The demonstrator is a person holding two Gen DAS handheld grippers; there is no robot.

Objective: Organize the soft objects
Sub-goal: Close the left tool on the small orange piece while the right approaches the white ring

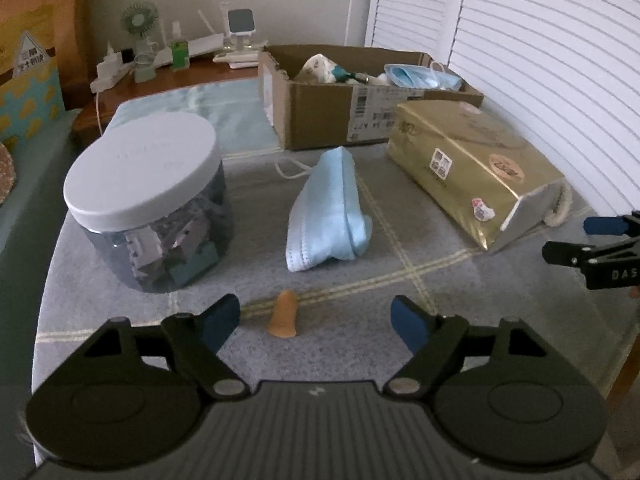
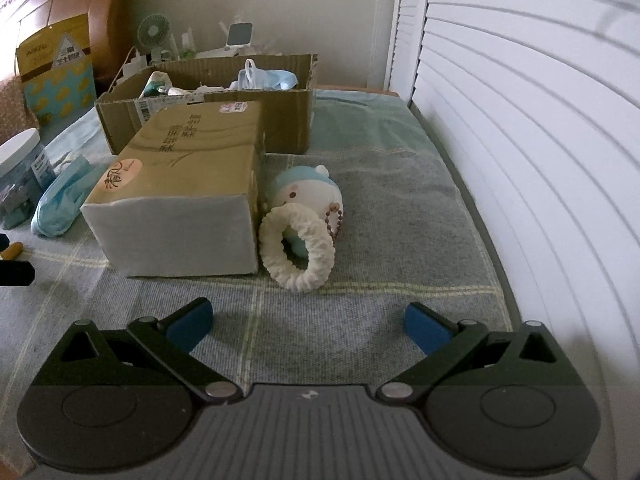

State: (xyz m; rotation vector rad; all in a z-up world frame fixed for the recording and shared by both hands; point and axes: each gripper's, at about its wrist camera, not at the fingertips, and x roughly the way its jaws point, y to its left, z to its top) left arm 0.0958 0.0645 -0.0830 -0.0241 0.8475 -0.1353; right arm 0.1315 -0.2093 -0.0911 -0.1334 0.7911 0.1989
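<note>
A small orange foam earplug lies on the grey cloth between the spread fingers of my left gripper, which is open and not touching it. Beyond it lies a folded blue face mask. My right gripper stands open over bare cloth. Ahead of it a white fluffy ring leans on a small blue-and-white plush toy. At the back, an open cardboard box holds more masks and soft items. The right gripper also shows at the right edge of the left wrist view.
A clear jar with a white lid stands at the left. A gold tissue pack lies at the right, between the mask and the plush toy. White shutters border the right side. A fan and bottles sit on a far shelf.
</note>
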